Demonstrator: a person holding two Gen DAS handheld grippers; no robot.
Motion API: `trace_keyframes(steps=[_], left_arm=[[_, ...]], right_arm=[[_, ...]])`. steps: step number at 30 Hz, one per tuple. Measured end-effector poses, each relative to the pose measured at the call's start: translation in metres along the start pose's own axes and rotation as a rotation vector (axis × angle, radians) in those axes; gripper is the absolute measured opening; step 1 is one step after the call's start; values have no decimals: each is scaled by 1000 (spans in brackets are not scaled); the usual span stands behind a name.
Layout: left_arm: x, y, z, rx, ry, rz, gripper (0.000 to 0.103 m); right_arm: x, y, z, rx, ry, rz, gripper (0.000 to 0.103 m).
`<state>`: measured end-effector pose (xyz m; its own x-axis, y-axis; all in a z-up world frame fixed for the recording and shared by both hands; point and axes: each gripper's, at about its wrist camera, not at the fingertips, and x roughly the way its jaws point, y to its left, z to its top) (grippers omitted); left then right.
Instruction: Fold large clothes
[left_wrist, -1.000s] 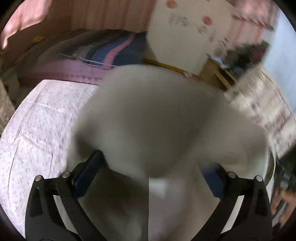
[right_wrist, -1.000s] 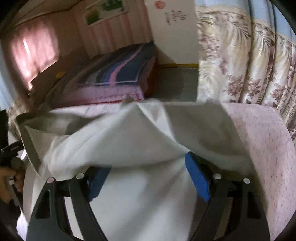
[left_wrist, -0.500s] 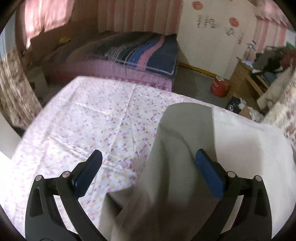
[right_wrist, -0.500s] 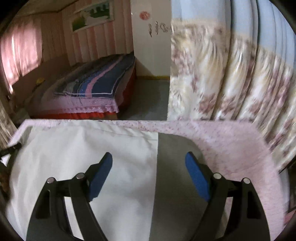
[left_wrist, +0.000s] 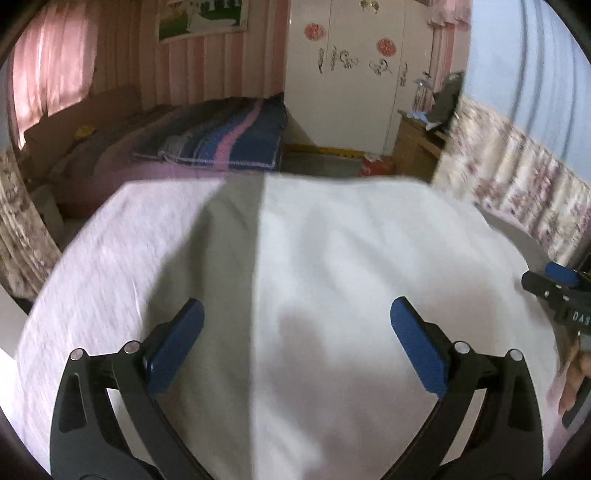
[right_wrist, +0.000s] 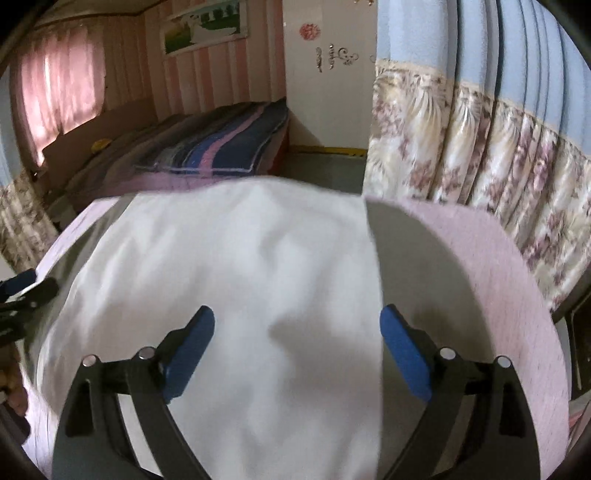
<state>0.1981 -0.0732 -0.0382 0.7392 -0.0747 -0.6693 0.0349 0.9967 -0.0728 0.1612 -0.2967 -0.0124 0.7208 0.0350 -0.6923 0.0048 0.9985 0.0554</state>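
Cloth now lies spread flat on bed, no longer lifted. Left gripper & right gripper both wide, empty, above it.

Your right gripper hangs with its blue pads spread wide over the white garment, gripping nothing. The garment lies flat on the pink sheet, floral curtain just right of it, striped bed beyond.

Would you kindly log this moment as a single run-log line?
left hand-held gripper: open, empty | right hand-held gripper: open, empty | white garment: spread on pink floral cover | fold: not yet visible
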Motion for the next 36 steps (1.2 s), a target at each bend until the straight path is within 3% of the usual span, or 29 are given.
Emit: trace_keyframes(steps=[5, 7, 10, 12, 17, 21, 24, 27, 31, 34, 36], left_arm=[[-3, -17, -49, 40, 33, 1, 100], [2, -17, -58, 68, 33, 41, 100], [9, 12, -61, 41, 48, 137, 100], [13, 44, -63, 15, 51, 232, 100], [8, 85, -74, -26, 92, 250, 100], [-8, 91, -73, -27, 72, 207, 100], [-23, 90, -66, 2, 39, 206, 100], [-29, 94, -63, -59, 42, 121, 100], [-23, 96, -63, -66, 40, 101, 100], [-13, 101, -58, -106, 58, 62, 100], [7, 101, -59, -115, 130, 12, 100]], right_arm=[[-17, 17, -51, -41, 32, 44, 91], [-13, 21, -59, -83, 37, 26, 92], [-8, 4, -64, -76, 59, -17, 92], [-4, -23, -70, -61, 73, -108, 92], [-9, -66, -72, 5, 94, -78, 92], [-30, -80, -66, 17, 26, -13, 93], [-34, -111, -61, 87, -5, 21, 93], [-36, -127, -63, 168, -21, 111, 93], [-52, -138, -67, 205, -132, 5, 93], [-36, -153, -63, 275, -71, 95, 93], [-25, -150, -63, 241, -47, 120, 68]])
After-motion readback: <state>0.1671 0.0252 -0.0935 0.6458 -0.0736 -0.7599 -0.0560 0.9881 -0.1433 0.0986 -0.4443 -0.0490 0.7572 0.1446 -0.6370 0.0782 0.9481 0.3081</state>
